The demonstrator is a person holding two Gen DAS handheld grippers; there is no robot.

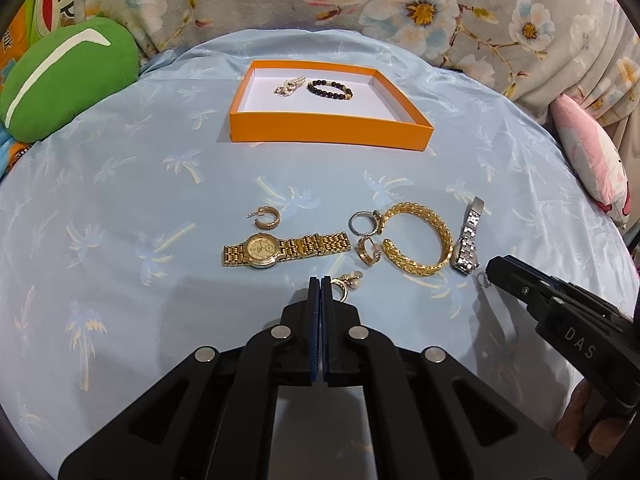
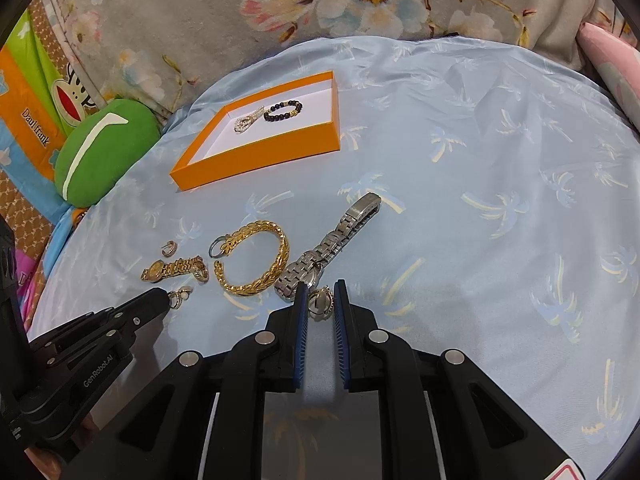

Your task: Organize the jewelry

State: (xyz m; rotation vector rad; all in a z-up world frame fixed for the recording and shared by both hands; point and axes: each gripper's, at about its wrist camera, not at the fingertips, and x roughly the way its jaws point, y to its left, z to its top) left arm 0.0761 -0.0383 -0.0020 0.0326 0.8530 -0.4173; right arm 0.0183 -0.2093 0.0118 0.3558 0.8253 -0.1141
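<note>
Pale blue palm-print cloth [image 1: 120, 184]; green plush cushion [image 1: 68, 76] at its left edge; floral blanket [image 1: 400, 4] behind.

We are viewing a blue palm-print sheet [image 1: 120, 184] carrying an orange box [image 1: 328, 130], a gold watch [image 1: 280, 250], a gold bangle [image 1: 416, 240], a silver watch [image 1: 468, 240] and several earrings [image 1: 266, 220].

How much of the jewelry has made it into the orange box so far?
Two pieces lie in the orange box: a pearl piece and a dark beaded bracelet. The left tool has shut on a pearl earring; the right tool grips a small earring. Left on the cloth: gold watch, gold bangle, silver watch, hoop earrings and a ring.
</note>
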